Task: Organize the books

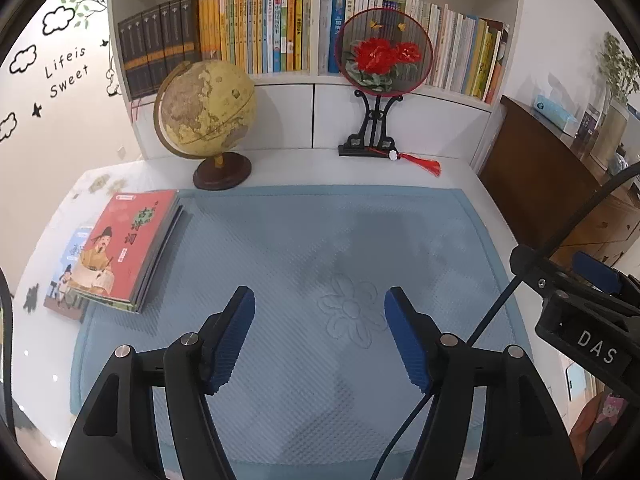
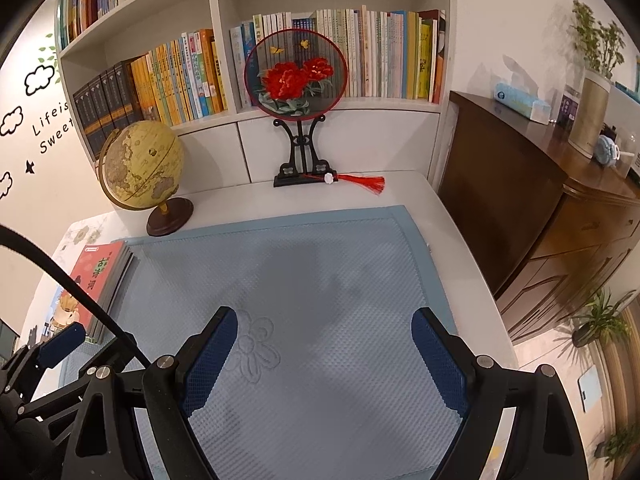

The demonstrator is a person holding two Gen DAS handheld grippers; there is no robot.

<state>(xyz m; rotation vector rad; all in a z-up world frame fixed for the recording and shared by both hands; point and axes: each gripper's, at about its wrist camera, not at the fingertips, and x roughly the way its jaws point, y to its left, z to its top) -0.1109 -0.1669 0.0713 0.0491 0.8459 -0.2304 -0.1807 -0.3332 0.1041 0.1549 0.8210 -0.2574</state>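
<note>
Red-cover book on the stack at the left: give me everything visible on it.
The red-cover book lies flat, face up, on top of a small stack of thin books at the left edge of the blue mat. The glossy-looking cover shows a cartoon figure in a yellow robe and dark hat writing, with green characters towards its far end. It is closed and angled slightly to the mat's edge. Another book with a light blue cover pokes out from under the stack's left side. Neither gripper touches it.

We see a white desk (image 1: 288,168) carrying a blue mat (image 1: 320,240) at centre, a book stack (image 1: 128,248) at left, a globe (image 1: 206,112) and a fan stand (image 1: 372,136) along the upper edge.
</note>
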